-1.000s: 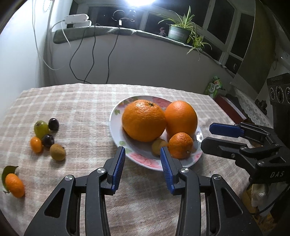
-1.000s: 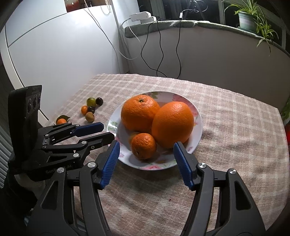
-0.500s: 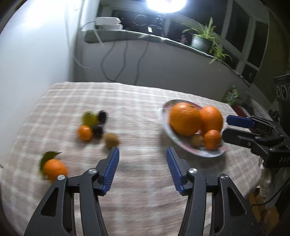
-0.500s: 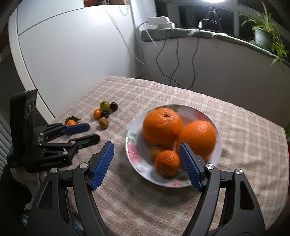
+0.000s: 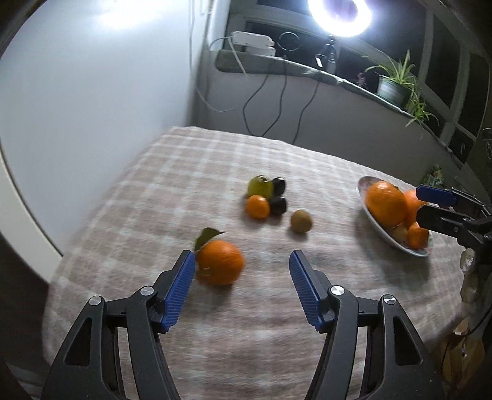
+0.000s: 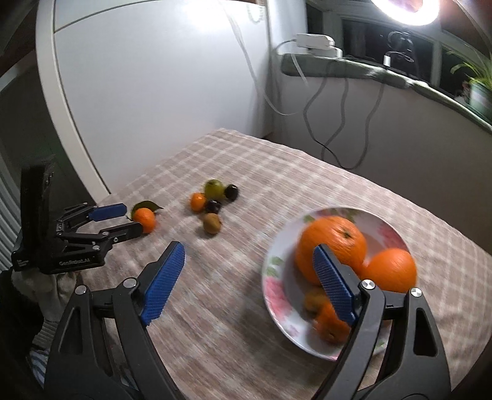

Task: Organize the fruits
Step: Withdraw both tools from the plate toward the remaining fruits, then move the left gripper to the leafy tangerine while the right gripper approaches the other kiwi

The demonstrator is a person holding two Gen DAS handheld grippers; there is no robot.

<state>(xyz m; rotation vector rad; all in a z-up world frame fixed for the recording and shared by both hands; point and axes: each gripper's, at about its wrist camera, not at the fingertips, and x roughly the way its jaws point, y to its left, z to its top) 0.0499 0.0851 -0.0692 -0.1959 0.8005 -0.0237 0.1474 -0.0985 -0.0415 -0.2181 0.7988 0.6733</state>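
A leafy mandarin [image 5: 220,261] lies on the checked tablecloth [image 5: 215,323], between the fingers of my left gripper [image 5: 241,258] and close to the left pad. Those jaws are opening and do not press it. Beyond it sit a green fruit [image 5: 259,186], a small orange [image 5: 257,206], two dark plums [image 5: 278,205] and a kiwi [image 5: 301,221]. The flowered plate [image 6: 276,295] holds two big oranges [image 6: 332,246], a small mandarin [image 6: 329,323] and a kiwi [image 6: 312,300]. My right gripper [image 6: 248,249] hovers at the plate's left side, its jaws opening with nothing between them.
A white wall [image 5: 92,107] runs close along the table's left edge. Behind the table a ledge [image 5: 307,70] carries a power strip, hanging cables and a potted plant [image 5: 393,86]. A ring light [image 5: 341,15] glares above. The cloth's rounded near edge drops off below both grippers.
My left gripper has swung left from the plate to the leafy mandarin. The right gripper has also shifted left, off the plate's front. Both sets of jaws have widened.
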